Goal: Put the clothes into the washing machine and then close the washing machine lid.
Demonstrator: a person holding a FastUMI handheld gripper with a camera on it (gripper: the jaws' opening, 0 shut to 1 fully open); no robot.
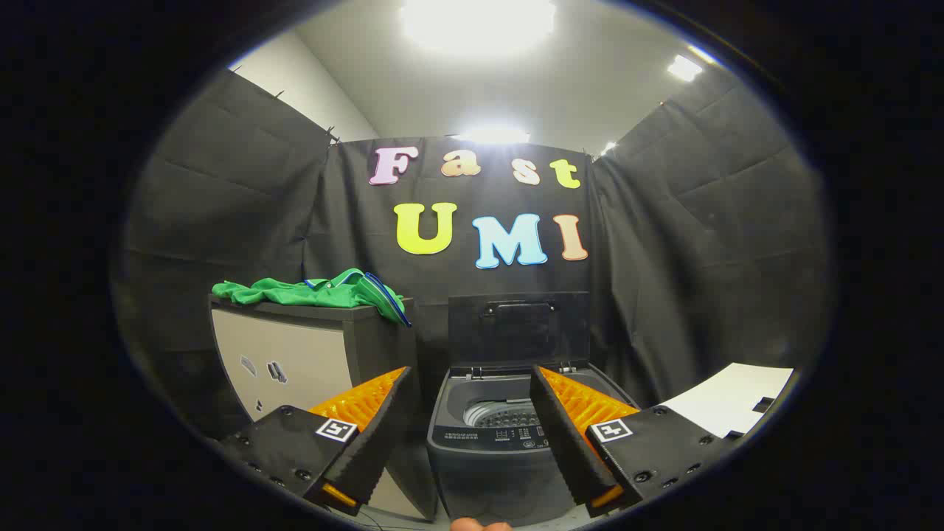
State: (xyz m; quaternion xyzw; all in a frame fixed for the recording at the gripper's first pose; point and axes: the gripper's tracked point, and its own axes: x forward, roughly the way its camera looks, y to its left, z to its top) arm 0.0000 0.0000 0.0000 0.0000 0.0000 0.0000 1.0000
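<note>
A green garment with a blue-edged collar lies crumpled on top of a pale cabinet, beyond and above the left finger. To the cabinet's right stands a dark grey top-loading washing machine, seen between the two fingers. Its lid is raised upright at the back, and the drum opening shows below it. My gripper is open, fingers wide apart, nothing between them, well short of both the machine and the garment.
Black cloth walls close the booth behind and on both sides. A white flat surface lies to the right of the right finger. Part of a hand shows below the fingers.
</note>
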